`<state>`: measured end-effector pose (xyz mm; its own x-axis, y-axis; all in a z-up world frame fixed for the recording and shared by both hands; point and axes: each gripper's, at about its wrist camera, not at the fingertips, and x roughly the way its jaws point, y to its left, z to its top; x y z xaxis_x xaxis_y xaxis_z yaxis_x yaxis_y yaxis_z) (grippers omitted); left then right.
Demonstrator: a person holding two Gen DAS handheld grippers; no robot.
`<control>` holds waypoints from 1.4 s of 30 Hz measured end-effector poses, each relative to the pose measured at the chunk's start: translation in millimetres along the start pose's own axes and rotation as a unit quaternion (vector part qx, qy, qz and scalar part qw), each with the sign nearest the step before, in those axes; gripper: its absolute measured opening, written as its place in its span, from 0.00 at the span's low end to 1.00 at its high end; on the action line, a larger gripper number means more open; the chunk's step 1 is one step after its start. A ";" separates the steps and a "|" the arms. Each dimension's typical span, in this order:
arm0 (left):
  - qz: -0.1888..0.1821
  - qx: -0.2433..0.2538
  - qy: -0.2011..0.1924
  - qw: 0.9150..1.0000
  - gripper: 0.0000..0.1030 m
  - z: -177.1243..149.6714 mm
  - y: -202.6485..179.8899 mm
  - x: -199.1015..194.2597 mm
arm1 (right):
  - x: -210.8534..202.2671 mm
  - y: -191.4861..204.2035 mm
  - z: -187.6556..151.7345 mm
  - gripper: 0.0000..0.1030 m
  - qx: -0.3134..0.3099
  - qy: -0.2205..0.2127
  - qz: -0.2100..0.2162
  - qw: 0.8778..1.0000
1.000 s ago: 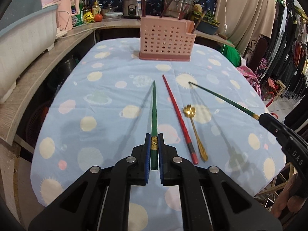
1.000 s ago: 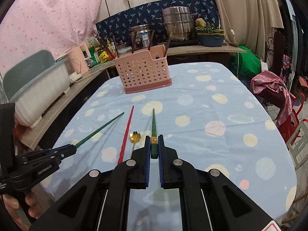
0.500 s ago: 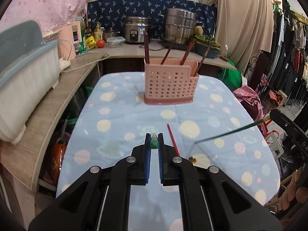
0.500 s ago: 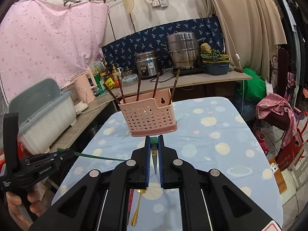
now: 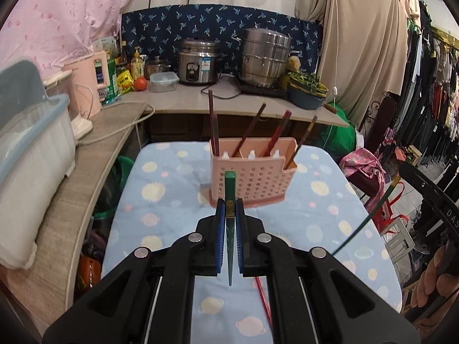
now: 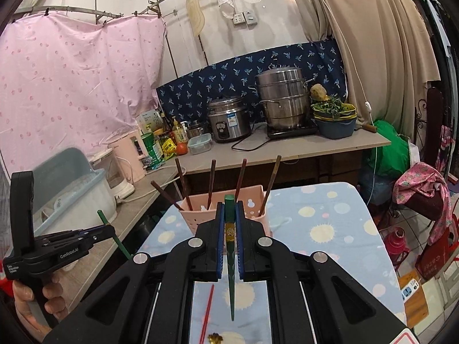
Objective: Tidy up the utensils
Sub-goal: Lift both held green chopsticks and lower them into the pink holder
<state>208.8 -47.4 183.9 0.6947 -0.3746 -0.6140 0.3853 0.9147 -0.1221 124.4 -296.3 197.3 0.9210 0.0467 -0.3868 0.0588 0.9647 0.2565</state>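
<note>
Kitchen clutter is crowding the rear counter behind the spotted bench [image 5: 160, 189]. Left claw [image 5: 229, 215] and right claw [image 6: 229, 223] are each clamping a green chopstick [image 5: 229, 195] upright by its thick end, likely for dropping into the pink holder [image 5: 258, 183] at the bench's far edge.

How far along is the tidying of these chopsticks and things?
Partway. Several brown chopsticks already stand in the pink holder. The left gripper and right gripper each clamp one green chopstick, lifted in front of the holder. A red chopstick and gold spoon remain on the table.
</note>
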 end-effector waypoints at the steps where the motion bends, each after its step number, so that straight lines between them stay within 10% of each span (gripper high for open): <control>1: -0.002 0.001 -0.006 1.000 0.07 9.8 -0.7 -0.4 | 3.3 -0.6 8.3 0.07 0.004 -0.004 0.004 1.000; 18: 0.028 0.012 -0.139 0.990 0.07 141.9 -17.7 12.1 | 79.2 17.6 130.4 0.07 0.014 -0.092 0.026 0.995; 42: 0.011 -0.008 -0.080 0.997 0.11 129.0 -8.5 95.7 | 178.2 10.0 78.3 0.13 0.001 -0.002 -0.007 1.000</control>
<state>350.4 -110.6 226.8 0.7912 -0.3730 -0.4846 0.3605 0.9246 -0.1232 319.2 -298.6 200.3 0.9215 0.0322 -0.3871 0.0729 0.9646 0.2536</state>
